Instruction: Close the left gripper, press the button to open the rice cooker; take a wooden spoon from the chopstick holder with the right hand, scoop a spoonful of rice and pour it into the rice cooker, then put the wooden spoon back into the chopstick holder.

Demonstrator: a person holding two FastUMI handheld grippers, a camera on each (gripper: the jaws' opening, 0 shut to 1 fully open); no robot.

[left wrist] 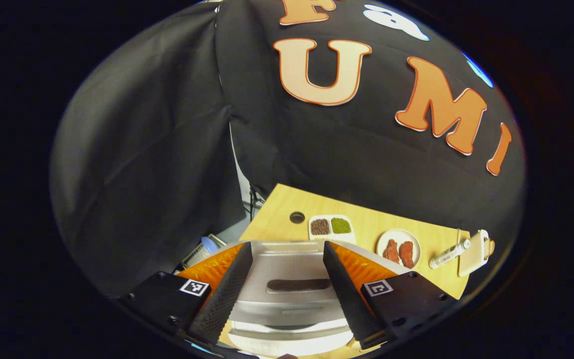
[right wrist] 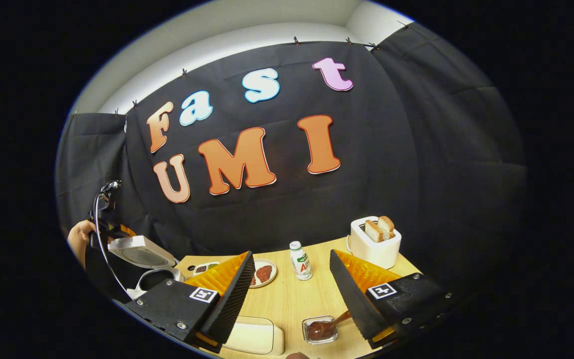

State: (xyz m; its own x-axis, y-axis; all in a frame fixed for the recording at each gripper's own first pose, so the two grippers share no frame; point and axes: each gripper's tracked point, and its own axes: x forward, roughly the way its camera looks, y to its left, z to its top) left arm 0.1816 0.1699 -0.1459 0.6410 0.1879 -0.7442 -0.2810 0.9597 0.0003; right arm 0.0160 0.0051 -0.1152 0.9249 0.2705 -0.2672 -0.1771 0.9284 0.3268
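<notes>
The rice cooker (right wrist: 153,273) stands at the table's left end with its white lid (right wrist: 140,251) raised. A hand (right wrist: 78,235) holds my left gripper (right wrist: 112,230) just behind that lid. In the left gripper view my left gripper (left wrist: 287,291) is open, and the cooker's silver top (left wrist: 287,299) with a dark slot (left wrist: 299,285) lies close between its fingers. My right gripper (right wrist: 292,299) is open over the table's near side. A brown wooden spoon (right wrist: 324,327) rests in a small clear dish (right wrist: 320,331), its handle running behind the right finger (right wrist: 349,294).
A white oblong container (right wrist: 254,336) lies near the front edge. Farther back stand a plate of red meat (right wrist: 263,272), a small bottle (right wrist: 301,260) and a white toaster (right wrist: 374,242) holding bread. A two-part dish (left wrist: 331,227) sits behind the cooker.
</notes>
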